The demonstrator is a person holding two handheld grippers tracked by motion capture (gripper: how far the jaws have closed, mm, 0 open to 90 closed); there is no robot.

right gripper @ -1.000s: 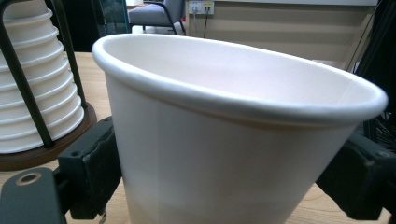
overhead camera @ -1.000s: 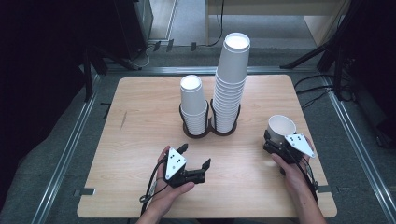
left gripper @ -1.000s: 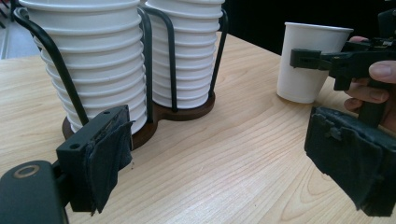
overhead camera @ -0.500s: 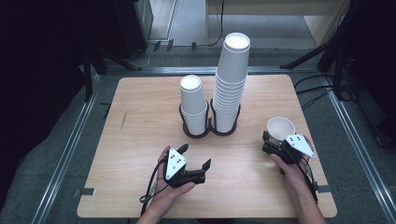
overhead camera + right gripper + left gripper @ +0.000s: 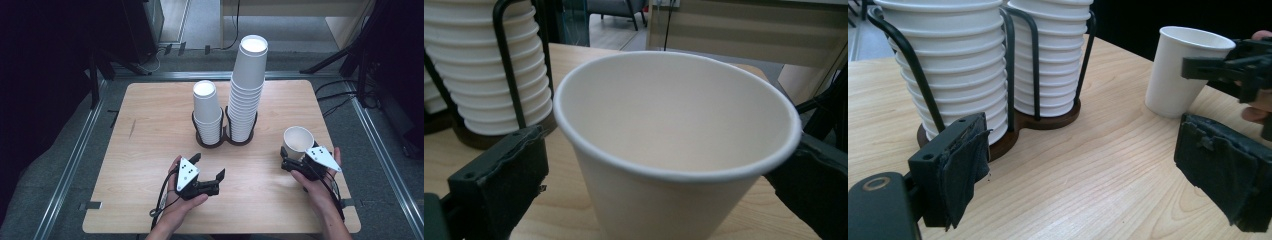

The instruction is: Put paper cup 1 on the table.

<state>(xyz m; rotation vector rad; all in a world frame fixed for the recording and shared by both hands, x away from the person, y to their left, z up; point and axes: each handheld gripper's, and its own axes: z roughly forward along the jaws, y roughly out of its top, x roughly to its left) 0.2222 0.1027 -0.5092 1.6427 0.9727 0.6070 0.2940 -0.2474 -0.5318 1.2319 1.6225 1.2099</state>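
One paper cup (image 5: 298, 142) stands upright on the table (image 5: 150, 150), set apart from the stacks (image 5: 245, 95); the right gripper (image 5: 286, 161), jaws just opened, straddles it unclamped, while the left gripper (image 5: 207, 167) rests part-open and empty.

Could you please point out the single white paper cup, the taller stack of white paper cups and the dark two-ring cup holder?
Single white paper cup (image 5: 298, 141), high view, inner wall.
Taller stack of white paper cups (image 5: 246, 95), high view, mid-stack side.
Dark two-ring cup holder (image 5: 1048, 121), left gripper view, wooden base edge.

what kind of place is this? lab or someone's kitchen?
Likely a lab or test room, not a kitchen: a bare wooden table ringed by metal floor rails, dark stand legs and loose cables on grey floor, and stacked paper cups in a wire holder.
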